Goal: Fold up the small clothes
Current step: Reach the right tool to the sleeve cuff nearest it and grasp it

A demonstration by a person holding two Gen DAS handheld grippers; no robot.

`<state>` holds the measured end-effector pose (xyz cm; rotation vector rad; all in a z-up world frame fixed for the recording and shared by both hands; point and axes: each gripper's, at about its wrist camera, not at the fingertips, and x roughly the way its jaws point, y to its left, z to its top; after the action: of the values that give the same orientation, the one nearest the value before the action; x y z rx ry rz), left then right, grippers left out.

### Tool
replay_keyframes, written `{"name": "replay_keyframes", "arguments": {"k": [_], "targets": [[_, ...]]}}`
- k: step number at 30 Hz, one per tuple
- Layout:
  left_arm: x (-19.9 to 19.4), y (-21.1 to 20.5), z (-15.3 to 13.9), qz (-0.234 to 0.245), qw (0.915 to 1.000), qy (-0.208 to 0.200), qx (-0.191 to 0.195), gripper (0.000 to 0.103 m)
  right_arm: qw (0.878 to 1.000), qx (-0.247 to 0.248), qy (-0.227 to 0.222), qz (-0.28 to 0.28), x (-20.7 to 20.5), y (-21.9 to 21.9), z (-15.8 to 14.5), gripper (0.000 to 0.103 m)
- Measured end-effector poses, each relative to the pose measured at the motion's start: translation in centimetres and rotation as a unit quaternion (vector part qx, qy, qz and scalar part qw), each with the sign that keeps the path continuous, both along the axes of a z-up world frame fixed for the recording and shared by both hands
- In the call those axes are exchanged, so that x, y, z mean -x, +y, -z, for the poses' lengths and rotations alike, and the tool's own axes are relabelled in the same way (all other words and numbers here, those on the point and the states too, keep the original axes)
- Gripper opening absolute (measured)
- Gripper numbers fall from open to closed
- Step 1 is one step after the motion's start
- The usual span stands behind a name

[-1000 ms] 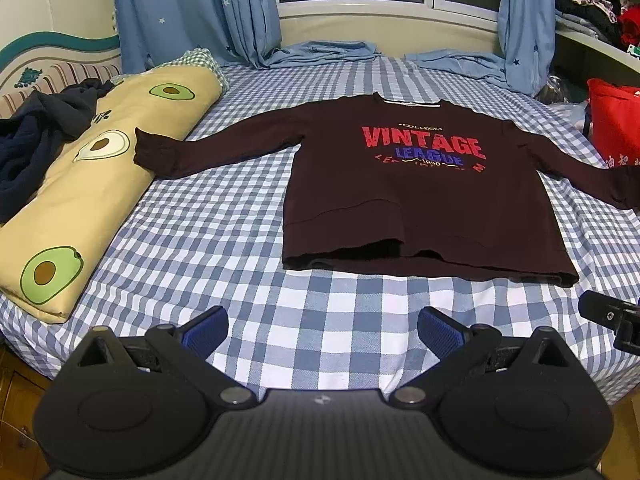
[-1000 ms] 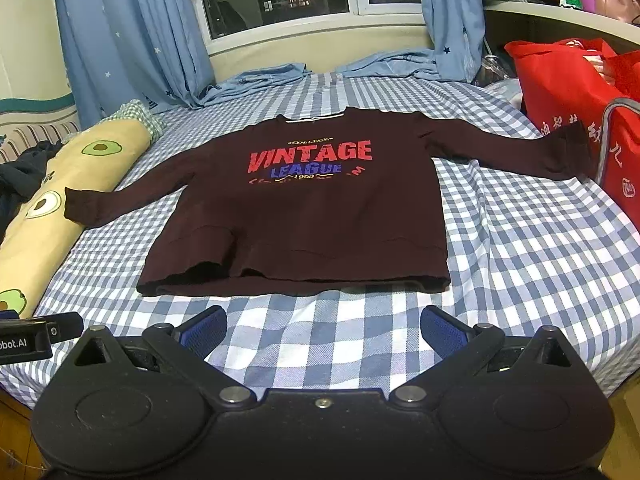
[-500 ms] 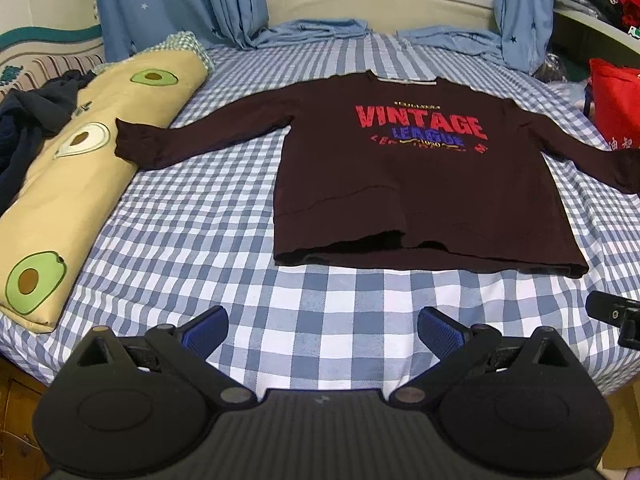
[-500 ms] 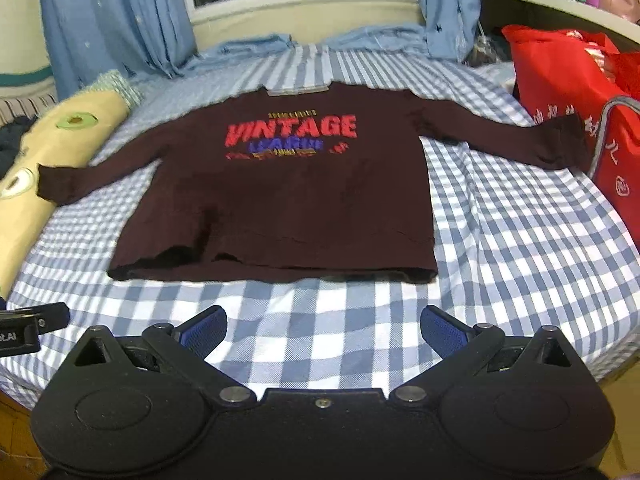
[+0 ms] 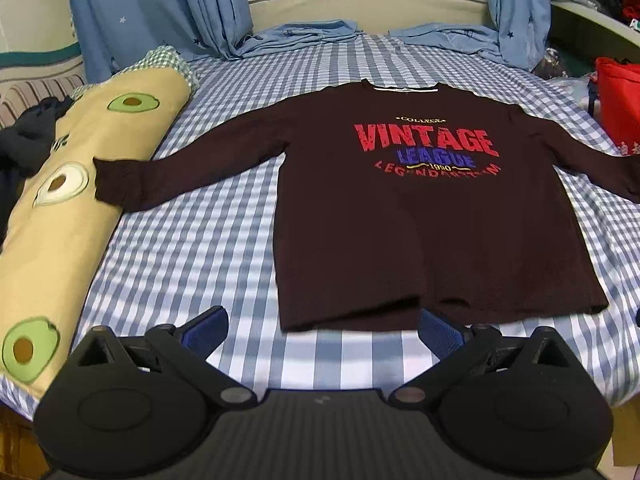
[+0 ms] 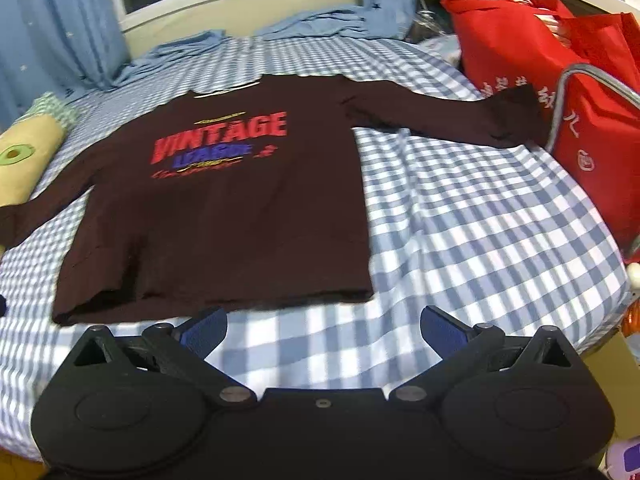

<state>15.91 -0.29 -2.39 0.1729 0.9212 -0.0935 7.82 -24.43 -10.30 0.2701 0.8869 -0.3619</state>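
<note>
Dark maroon long-sleeved sweatshirt (image 5: 420, 220) printed with "VINTAGE LEAGUE" in red and blue is laid flat, front up, on the blue-and-white checked bedsheet (image 5: 192, 248), with both sleeves spread outward. In the left wrist view the cuff of one sleeve is seen resting against the yellow avocado-print bolster pillow (image 5: 52, 240), while the opposite sleeve is cut off by the picture's right edge. In the right wrist view that sleeve is shown reaching the red fabric tote bag (image 6: 560, 92), its cuff touching or just beside the bag; which cannot be told. The smaller lines of print under the blue word are blurred in the right wrist view and cannot be read there.

The hem is found just beyond the fingertips of both tools. The left gripper (image 5: 322, 330) is held with its blue-padded fingers (image 5: 206, 330) spread wide and nothing between them; its right pad overlaps the hem line in the picture, though contact cannot be confirmed. The right gripper (image 6: 322, 328) is likewise spread apart and empty, set near the hem's right corner, its left pad close to the fabric edge.

Light blue star-patterned curtains (image 5: 160, 12) are hung behind the bed. A dark navy garment (image 5: 24, 144) is partly hidden behind the bolster.
</note>
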Motion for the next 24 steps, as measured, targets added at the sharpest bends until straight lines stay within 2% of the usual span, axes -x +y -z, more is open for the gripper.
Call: {"name": "replay_keyframes", "arguments": {"k": [7,11,17,24], "targets": [[-6.1,-4.8,0.2,-0.005,0.9995,0.024,-0.022,0.102,0.999,-0.006,-0.007,0.032,-4.6,-5.6,0.9,0.103],[-9.7,-8.3,0.3,-0.013,0.9987,0.045,-0.022,0.102,0.997,-0.005,-0.036,0.066,-6.8,-9.8,0.7,0.103],[-13.7,-13.6,0.1,-0.017,0.9979,0.055,-0.03,0.102,0.99,0.022,-0.079,0.111,-8.6,-16.4,1.3,0.103],[-17.1,-18.9,0.8,-0.01,0.9969,0.068,-0.04,0.102,0.985,0.019,-0.081,0.152,-10.0,-24.1,3.2,0.103]]}}
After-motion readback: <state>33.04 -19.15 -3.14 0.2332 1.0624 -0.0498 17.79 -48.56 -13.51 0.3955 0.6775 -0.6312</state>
